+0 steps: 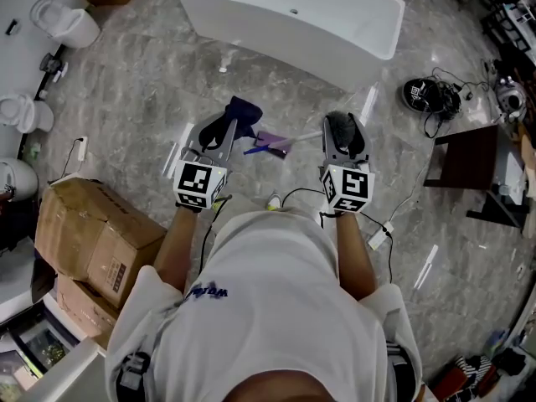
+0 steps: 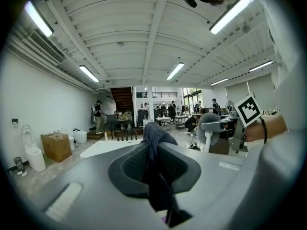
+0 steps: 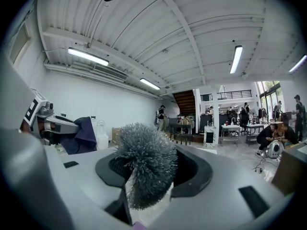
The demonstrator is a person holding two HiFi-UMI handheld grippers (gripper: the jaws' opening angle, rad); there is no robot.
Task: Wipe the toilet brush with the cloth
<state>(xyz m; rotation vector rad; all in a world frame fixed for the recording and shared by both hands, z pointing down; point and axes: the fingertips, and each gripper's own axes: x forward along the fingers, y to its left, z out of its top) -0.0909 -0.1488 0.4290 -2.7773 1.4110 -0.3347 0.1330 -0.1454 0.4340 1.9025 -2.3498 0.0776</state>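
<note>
In the head view, the left tool [image 1: 224,131] is clamped on the dark cloth [image 1: 239,110]. The right tool [image 1: 342,139] grips the toilet brush [image 1: 311,136] with the bristles [image 1: 338,125] at its jaws and the handle [image 1: 293,140] slanting leftward above the floor [image 1: 142,82].

In the left gripper view, the cloth [image 2: 154,134] stands pinched upright.

In the right gripper view, the bristles [image 3: 144,169] point upward (handle underneath).

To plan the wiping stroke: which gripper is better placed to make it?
The left gripper, probably: it is shut on the cloth, whose free end sticks out; the right gripper holds the toilet brush.
</note>
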